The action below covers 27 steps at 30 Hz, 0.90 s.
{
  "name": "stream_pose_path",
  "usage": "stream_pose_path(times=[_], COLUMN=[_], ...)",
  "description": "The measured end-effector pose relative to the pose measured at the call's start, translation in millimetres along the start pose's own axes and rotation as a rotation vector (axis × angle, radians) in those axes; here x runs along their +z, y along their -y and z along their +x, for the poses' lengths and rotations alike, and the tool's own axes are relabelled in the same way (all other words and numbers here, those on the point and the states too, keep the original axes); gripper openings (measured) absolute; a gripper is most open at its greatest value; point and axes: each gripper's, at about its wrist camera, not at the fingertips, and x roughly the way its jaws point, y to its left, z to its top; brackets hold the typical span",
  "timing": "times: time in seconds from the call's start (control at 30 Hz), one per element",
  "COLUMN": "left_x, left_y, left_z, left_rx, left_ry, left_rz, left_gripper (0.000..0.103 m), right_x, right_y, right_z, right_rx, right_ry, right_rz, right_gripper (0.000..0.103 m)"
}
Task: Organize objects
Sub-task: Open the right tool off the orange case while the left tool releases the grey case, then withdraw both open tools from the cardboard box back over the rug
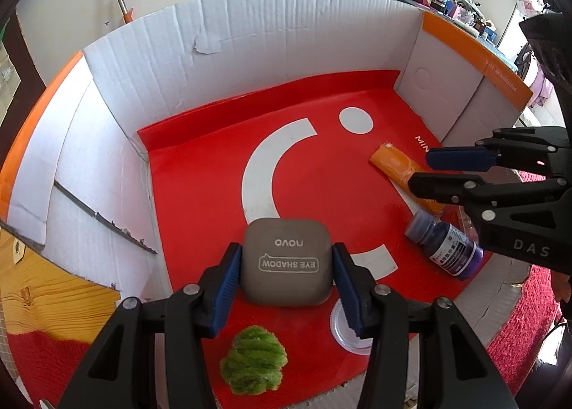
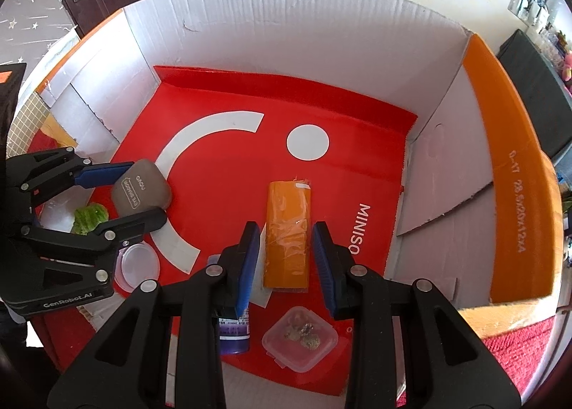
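Cardboard box (image 1: pixel 286 33): open-topped, white corrugated walls with orange flaps, holding everything listed below.
Red liner (image 2: pixel 221 173): a red sheet with a white arc, a white dot and "MINISO" lettering covers the box floor.
Left gripper (image 1: pixel 286 287): pointing steeply down into the box, its blue pads set against both sides of the eye shadow case, grasping it.
Right gripper (image 2: pixel 287 266): also pointing steeply down, its pads standing to either side of the orange packet; from these views I cannot tell whether they press on it.
Orange packet (image 2: pixel 287 230): a long flat pack in clear wrap, lying on the liner near the "MINISO" lettering.
Eye shadow case (image 1: pixel 287 262): grey, rounded square, printed "novo EYE SHADOW", at the near left part of the floor, on the white arc.
Purple bottle (image 1: pixel 443 248): lying on its side just beside the orange packet's near end.
Clear square container (image 2: pixel 300 337): lidded, small brownish pieces inside, near the bottle.
Green fuzzy ball (image 1: pixel 254 359): on the liner, just in front of the case.
Round clear lid (image 2: pixel 137 266): flat on the liner near the green ball.
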Motion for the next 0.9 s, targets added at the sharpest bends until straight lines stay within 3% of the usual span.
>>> stream_pose_path(times=[0.23,0.6,0.63,0.7,0.9], left_x=[-10,-23,-19,-23,-40], left_y=[7,5,2,3,8], left_z=[-9,-58,-62,-73,-108], left_rx=[-0.003,-0.02,-0.02,-0.012,0.003], left_ry=[0.031,0.152,0.161,0.193,0.289], left_rz=[-0.014,-0.064,-0.066,-0.073,-0.084], left_gripper=[0.061,0.067,0.068,0.071,0.08], right_x=[-2,-6,-11,-15,-33], right_y=[8,-20,-21,-25,-39], right_z=[-22,-53,-61,-69,-100], right_rx=[0.013,0.02,0.02,0.015,-0.005], right_ry=[0.049,0.156,0.173,0.208,0.319], right_rz=[-0.022,-0.054,-0.06,-0.068,-0.097], right_gripper=[0.03,0.031,0.034,0.064,0.066])
